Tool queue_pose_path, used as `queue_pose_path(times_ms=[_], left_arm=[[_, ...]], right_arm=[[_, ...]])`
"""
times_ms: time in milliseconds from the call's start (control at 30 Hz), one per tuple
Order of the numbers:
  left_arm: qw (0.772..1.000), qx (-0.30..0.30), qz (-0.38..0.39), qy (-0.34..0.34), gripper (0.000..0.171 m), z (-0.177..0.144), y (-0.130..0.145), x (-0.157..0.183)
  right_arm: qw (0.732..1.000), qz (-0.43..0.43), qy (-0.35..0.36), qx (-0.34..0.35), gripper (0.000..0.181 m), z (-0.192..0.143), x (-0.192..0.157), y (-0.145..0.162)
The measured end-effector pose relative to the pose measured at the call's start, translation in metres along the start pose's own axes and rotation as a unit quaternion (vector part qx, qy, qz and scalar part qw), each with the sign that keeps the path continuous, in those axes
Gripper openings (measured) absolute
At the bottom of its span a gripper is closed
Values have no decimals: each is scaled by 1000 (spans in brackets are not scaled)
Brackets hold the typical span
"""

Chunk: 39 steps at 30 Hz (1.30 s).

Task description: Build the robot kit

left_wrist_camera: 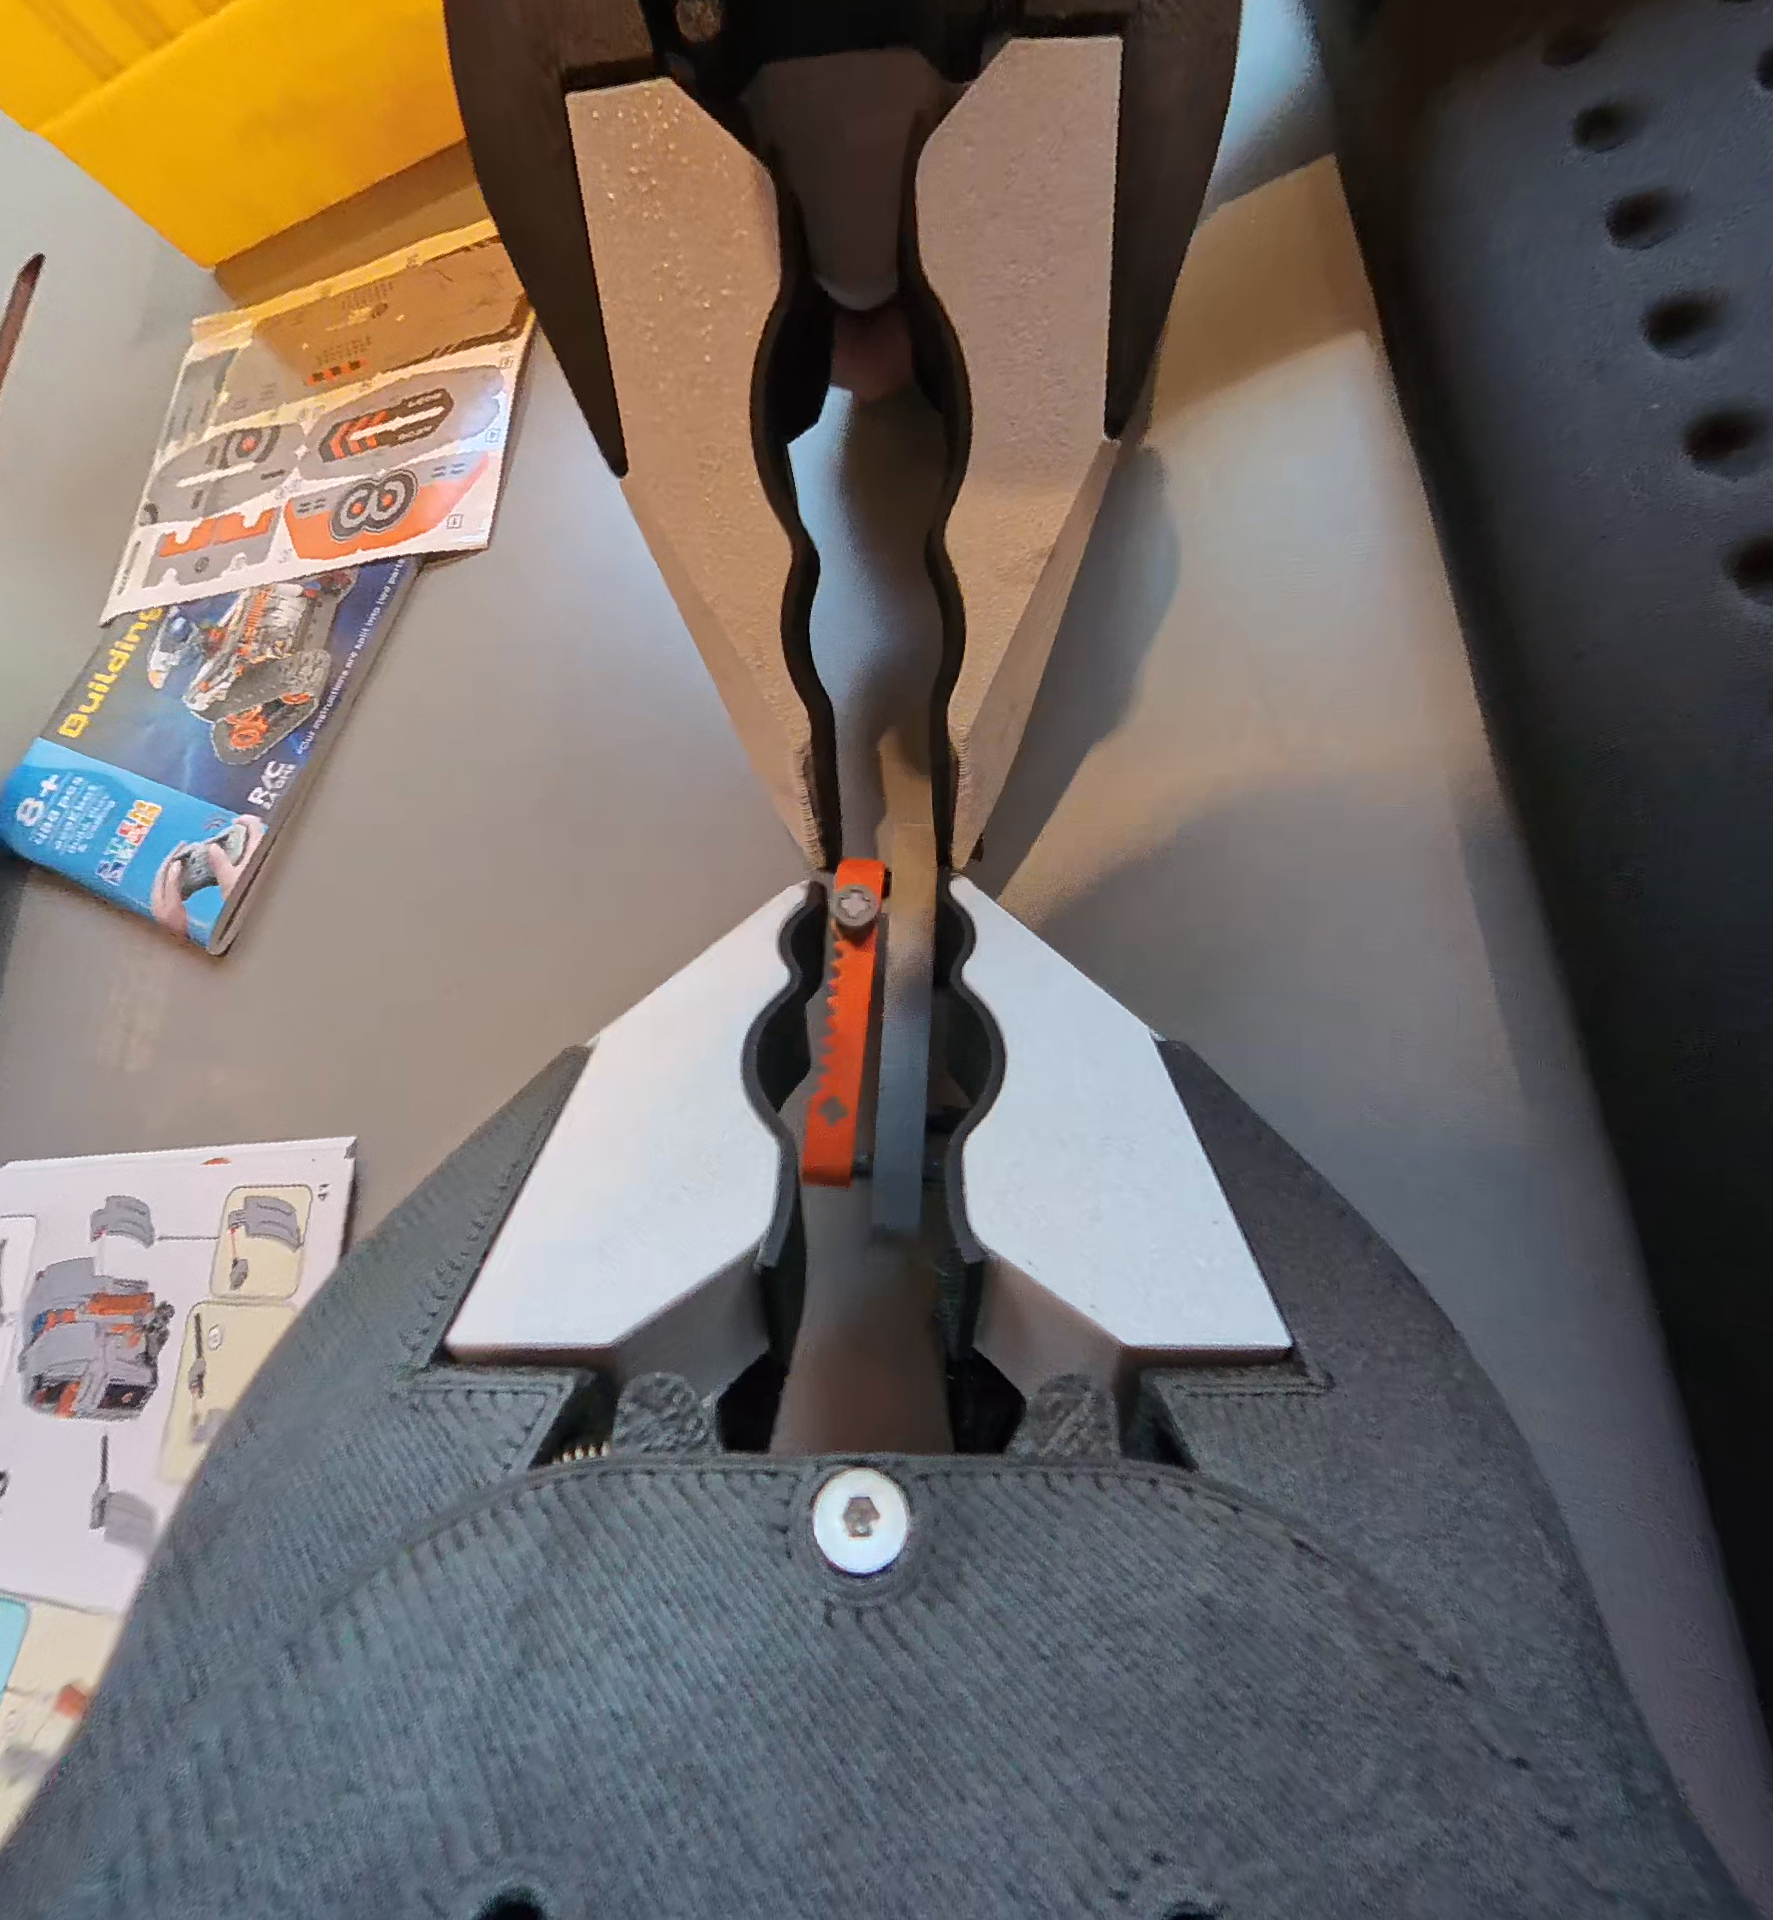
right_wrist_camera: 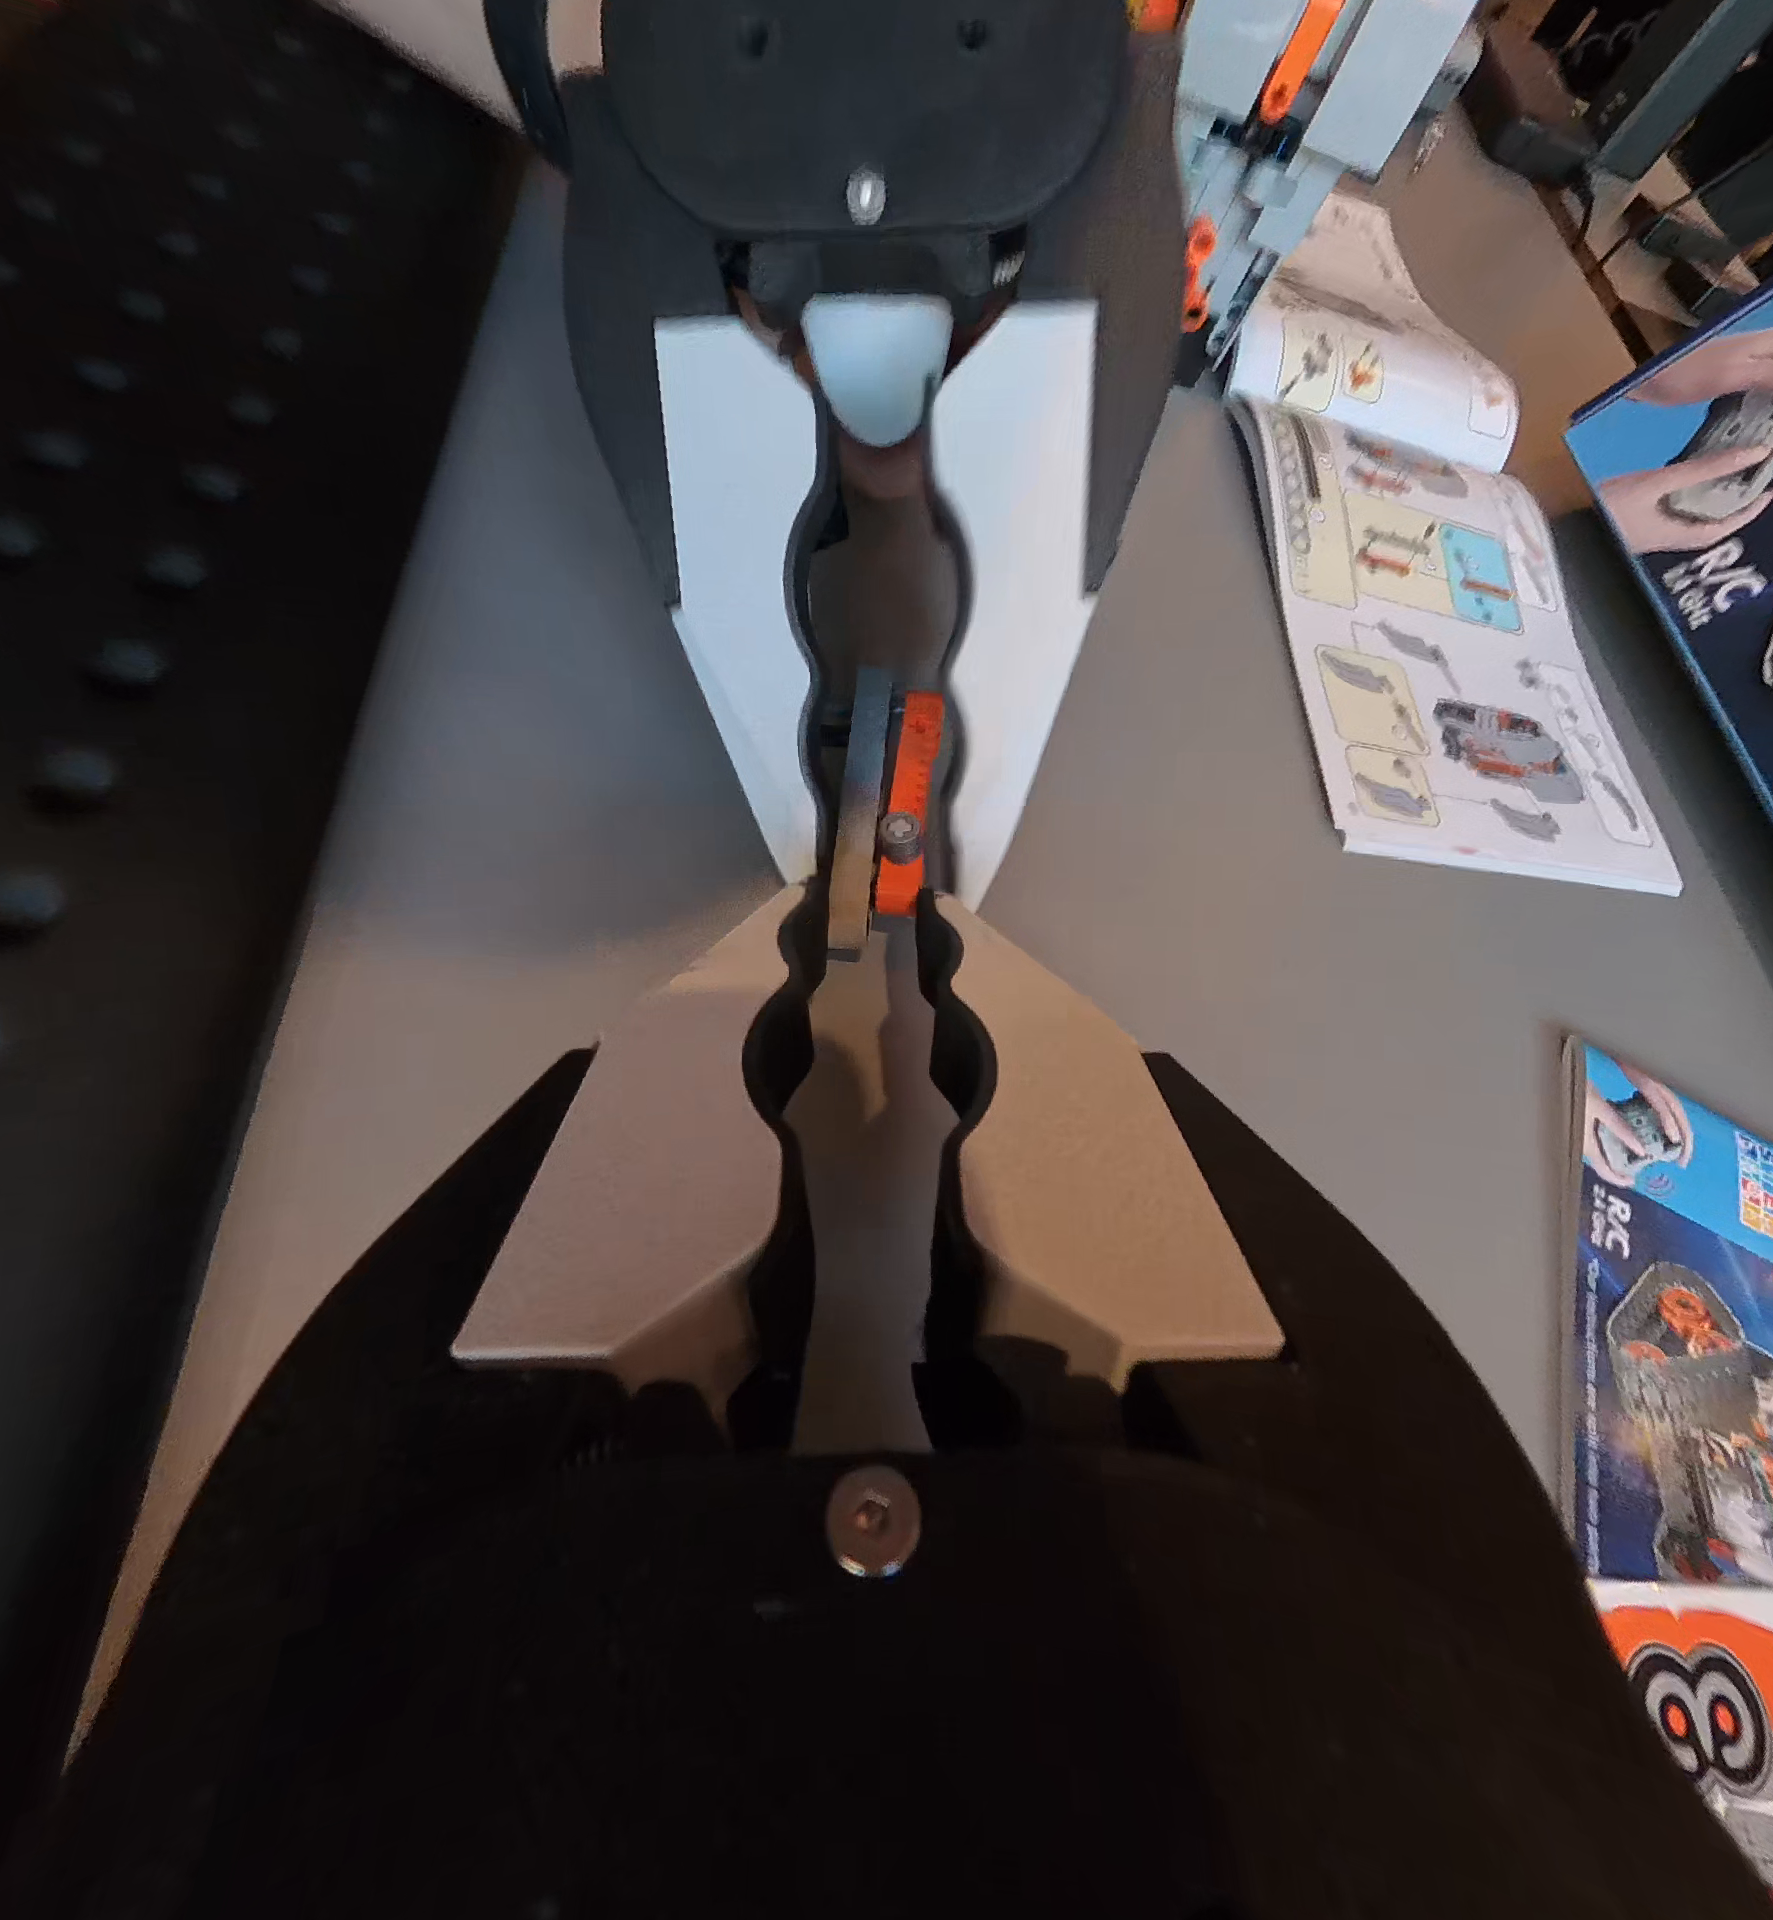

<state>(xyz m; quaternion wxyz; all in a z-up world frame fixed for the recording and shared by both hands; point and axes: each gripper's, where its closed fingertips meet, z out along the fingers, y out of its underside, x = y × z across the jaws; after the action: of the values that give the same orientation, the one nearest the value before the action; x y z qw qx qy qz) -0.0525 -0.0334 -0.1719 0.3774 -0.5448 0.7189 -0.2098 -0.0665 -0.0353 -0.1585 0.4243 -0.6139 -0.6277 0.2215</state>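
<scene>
Orange toothed bar (left_wrist_camera: 846, 1039) and a grey beam (left_wrist_camera: 903, 1101) sit side by side, joined at one end by a dark pin (left_wrist_camera: 856, 904), and they hang above the grey table (left_wrist_camera: 508, 831) where my two tools meet tip to tip. Nearest in the left wrist view, the left gripper (left_wrist_camera: 887, 888) has its jaws drawn nearly together, clenched on the pair: the bar lies against one inner face and the beam against the other, most of their length inside this gap. Straight ahead at 12 o'clock the right gripper (right_wrist_camera: 866, 909) faces it. Its jaws are also narrowed to a slit, and the tips pinch the pinned end of the bar and beam.

From the left wrist view, an open instruction booklet (left_wrist_camera: 82, 1403) lies at 8 o'clock. At 10 o'clock is a blue-covered booklet (left_wrist_camera: 196, 748), with a sticker sheet (left_wrist_camera: 321, 457) just beyond and overlapping it. A yellow bin (left_wrist_camera: 238, 125) stands at 11 o'clock; I cannot tell what is in it. A black perforated surface (left_wrist_camera: 1640, 520) runs along the table edge at 3 o'clock.

From the right wrist view, a blue box (right_wrist_camera: 1744, 499) sits at 2 o'clock, closed side up. A partly built grey and orange model (right_wrist_camera: 1277, 156) stands at 1 o'clock.
</scene>
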Motion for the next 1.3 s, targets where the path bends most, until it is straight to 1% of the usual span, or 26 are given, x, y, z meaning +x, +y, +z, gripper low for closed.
queue_pose_path(times_ms=[33,67,100,167,267,367,467,633,767,867,967,1100,1300], left_arm=[[1000,-3,-7,-2,26,-2,1,-1],[1000,-3,-21,8,35,-6,2,0],[999,-2,-38,23,38,-10,3,1],[997,-5,-59,46,35,-20,9,3],[995,-15,-72,69,31,-35,19,4],[997,-21,-42,67,27,-43,26,5],[998,-27,-12,54,19,-41,30,4],[999,-14,9,47,19,-39,30,3],[999,-1,14,50,19,-35,27,5],[999,-1,27,46,18,-34,26,6],[998,-3,43,39,16,-32,25,6],[998,-3,27,56,15,-32,25,7],[997,-10,37,67,14,-33,25,12]], right_arm=[[1000,-5,1,-21,14,2,-1,7],[1000,-11,4,-23,15,2,-1,7],[1000,-16,8,-20,15,1,-1,6],[999,-25,15,-21,15,1,-1,6],[999,-30,19,-23,15,1,-1,6],[999,-35,22,-24,15,2,-2,6],[999,-26,20,-20,15,1,-2,5],[999,-25,23,-19,15,1,0,5],[998,-47,27,-33,15,6,0,7],[999,-27,21,-37,16,5,0,9],[998,-33,24,-48,15,4,1,10],[998,-23,19,-53,14,4,0,9],[998,-29,10,-60,14,4,-5,8]])
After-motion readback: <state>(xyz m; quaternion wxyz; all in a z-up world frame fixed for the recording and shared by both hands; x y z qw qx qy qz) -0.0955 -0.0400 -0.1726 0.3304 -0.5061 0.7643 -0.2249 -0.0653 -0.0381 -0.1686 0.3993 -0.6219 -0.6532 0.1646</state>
